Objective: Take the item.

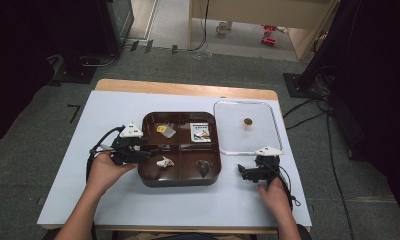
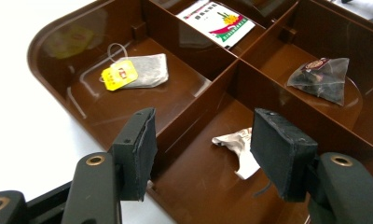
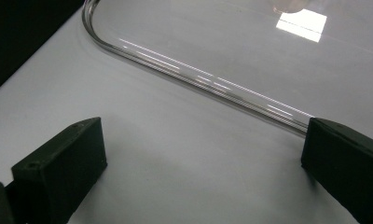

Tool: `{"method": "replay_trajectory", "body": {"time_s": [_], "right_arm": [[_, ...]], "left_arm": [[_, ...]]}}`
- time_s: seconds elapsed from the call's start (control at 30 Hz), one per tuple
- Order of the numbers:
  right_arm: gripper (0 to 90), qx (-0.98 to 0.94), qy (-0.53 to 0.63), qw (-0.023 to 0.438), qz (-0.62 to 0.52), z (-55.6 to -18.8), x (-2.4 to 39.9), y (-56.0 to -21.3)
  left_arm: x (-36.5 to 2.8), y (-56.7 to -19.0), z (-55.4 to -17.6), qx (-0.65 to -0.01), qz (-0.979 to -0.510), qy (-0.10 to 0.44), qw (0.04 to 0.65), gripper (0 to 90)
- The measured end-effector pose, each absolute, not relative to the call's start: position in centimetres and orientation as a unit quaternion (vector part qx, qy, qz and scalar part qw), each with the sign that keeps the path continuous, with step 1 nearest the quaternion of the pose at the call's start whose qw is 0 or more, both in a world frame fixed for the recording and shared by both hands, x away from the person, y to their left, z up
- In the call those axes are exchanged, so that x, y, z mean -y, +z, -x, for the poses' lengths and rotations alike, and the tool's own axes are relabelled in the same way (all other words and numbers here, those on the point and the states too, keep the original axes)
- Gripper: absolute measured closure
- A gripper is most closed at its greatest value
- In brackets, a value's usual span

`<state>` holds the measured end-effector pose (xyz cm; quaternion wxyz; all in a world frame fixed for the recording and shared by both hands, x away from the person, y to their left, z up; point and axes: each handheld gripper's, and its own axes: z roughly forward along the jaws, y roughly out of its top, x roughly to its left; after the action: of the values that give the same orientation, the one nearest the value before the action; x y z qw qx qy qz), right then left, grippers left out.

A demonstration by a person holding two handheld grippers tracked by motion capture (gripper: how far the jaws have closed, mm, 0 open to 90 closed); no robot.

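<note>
A brown four-compartment tray [image 1: 181,183] sits mid-table. Its compartments hold a tea bag with a yellow tag [image 2: 137,72], a white printed packet [image 2: 217,18], a dark pyramid tea bag [image 2: 322,79] and a crumpled white sachet [image 2: 238,149]. My left gripper [image 1: 149,154] is at the tray's left edge, open. Its jaws hang over the tray's inner divider with nothing pressed between them, and the white sachet [image 1: 164,162] lies just past the right pad. My right gripper [image 1: 247,172] rests low on the white mat with its jaws wide open and empty, facing the clear lid's rim [image 3: 198,79].
The clear lid [image 1: 245,129] with a small brown knob [image 1: 247,121] lies flat, right of the tray. A white mat [image 1: 113,200] covers the wooden table [image 1: 188,90]. Cables and dark stands lie on the floor around it.
</note>
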<state>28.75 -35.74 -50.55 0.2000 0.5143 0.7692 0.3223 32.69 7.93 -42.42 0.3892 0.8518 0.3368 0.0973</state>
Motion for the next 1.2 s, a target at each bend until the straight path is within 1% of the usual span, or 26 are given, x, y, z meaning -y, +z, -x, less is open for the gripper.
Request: {"method": "replay_trajectory", "body": {"time_s": [0.33, 0.53, 0.73, 1.03, 1.2], "right_arm": [[0.0, -0.769, 0.322, 0.2, -0.514, -28.8, 35.7, -50.5], [0.0, -0.769, 0.322, 0.2, -0.514, -28.7, 35.7, -50.5], [0.0, -0.769, 0.322, 0.2, -0.514, -28.7, 35.7, -50.5], [0.0, -0.769, 0.322, 0.2, -0.514, -28.7, 35.7, -50.5], [0.0, -0.769, 0.322, 0.2, -0.514, -28.7, 35.7, -50.5]], "left_arm": [[-6.2, -43.7, -32.8, -0.308, -0.872, 0.079, 0.371, 43.1], [-5.6, -44.2, -32.8, -0.298, -0.885, 0.063, 0.352, 46.8], [-5.0, -44.8, -32.9, -0.293, -0.893, 0.055, 0.336, 47.7], [-4.7, -44.9, -32.7, -0.28, -0.902, 0.073, 0.32, 49.6], [-4.7, -45.0, -32.4, -0.257, -0.911, 0.077, 0.312, 49.8]]}}
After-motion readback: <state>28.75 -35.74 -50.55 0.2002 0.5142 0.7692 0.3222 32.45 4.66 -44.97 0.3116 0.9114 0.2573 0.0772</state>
